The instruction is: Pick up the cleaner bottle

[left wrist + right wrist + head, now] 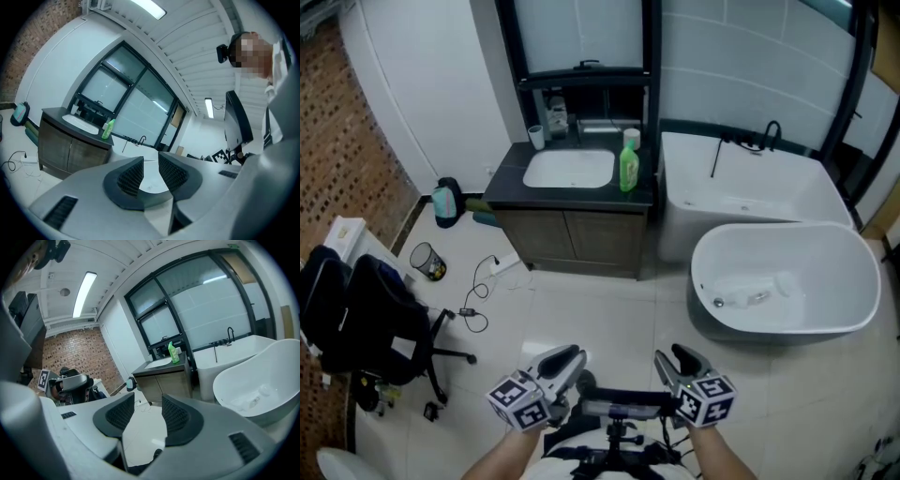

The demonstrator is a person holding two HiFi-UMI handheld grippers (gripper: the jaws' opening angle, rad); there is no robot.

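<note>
Approach stage: cleaner bottle point(629, 165) well out of reach, nothing gripped yet.

We judge the pickup has not begun. The green bottle stands upright on the dark vanity counter point(511, 187), at the right edge of the white sink basin point(569, 170) and near the counter's corner beside the bathtub point(787, 281). A wide stretch of tiled floor lies between it and us. The left gripper point(561, 364) has its tongs drawn almost together, with only a slit between them and nothing in it. The right gripper point(678, 362) has its tongs spread and is empty too. The next move calls for closing the floor gap. We then bring the spread right tongs level with the bottle's body from the front, clear of the basin, and pinch it there before lifting.
</note>
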